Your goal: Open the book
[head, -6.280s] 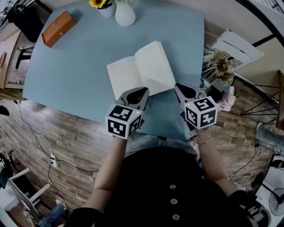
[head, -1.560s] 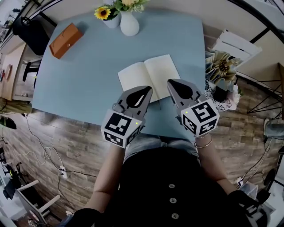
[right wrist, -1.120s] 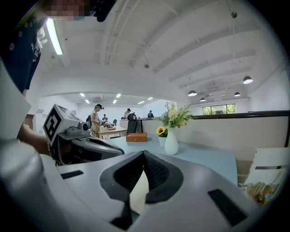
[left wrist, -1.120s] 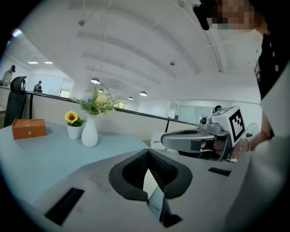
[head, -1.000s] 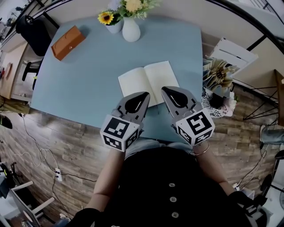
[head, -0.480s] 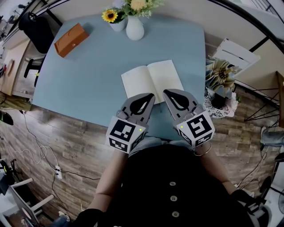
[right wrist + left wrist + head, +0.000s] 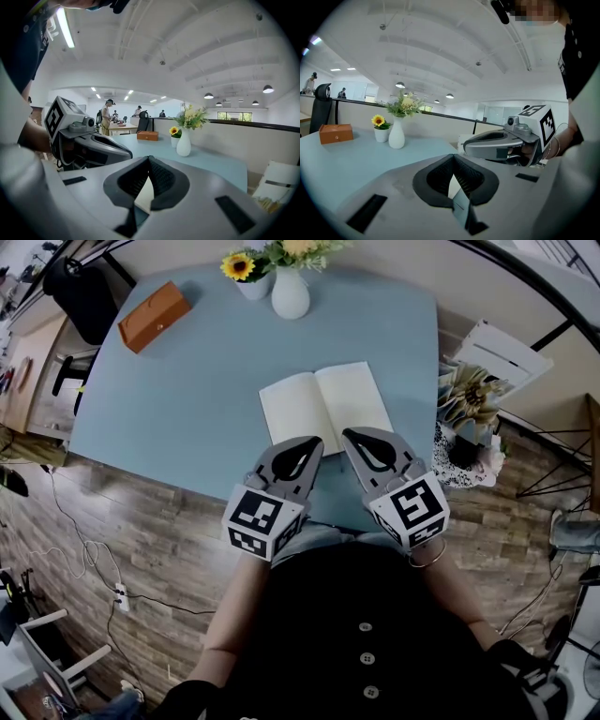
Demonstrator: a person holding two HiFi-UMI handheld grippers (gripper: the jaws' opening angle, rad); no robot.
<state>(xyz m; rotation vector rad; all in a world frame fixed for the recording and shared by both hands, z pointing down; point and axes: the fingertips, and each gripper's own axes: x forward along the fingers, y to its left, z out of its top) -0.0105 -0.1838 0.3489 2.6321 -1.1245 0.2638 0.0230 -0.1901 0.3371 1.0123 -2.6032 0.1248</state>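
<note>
The book (image 7: 325, 407) lies open on the blue table (image 7: 187, 381), showing two blank cream pages. My left gripper (image 7: 314, 441) hovers just short of the book's near edge, shut and holding nothing. My right gripper (image 7: 348, 435) sits beside it at the same edge, also shut and empty. In the left gripper view the jaw tips (image 7: 453, 157) meet, with a strip of page (image 7: 452, 185) below them and the right gripper (image 7: 487, 145) alongside. In the right gripper view the tips (image 7: 149, 158) meet too, over a strip of page (image 7: 144, 194), with the left gripper (image 7: 110, 147) at left.
A white vase (image 7: 290, 298) with flowers and a small sunflower pot (image 7: 246, 273) stand at the table's far edge. An orange box (image 7: 155, 317) lies far left. A white rack (image 7: 497, 343) and a paper flower (image 7: 469, 395) stand off the table's right side.
The book has stayed open throughout. Since 6.3 s ago both grippers have drawn closer together at the book's near edge; over the last half second they have hardly moved.
</note>
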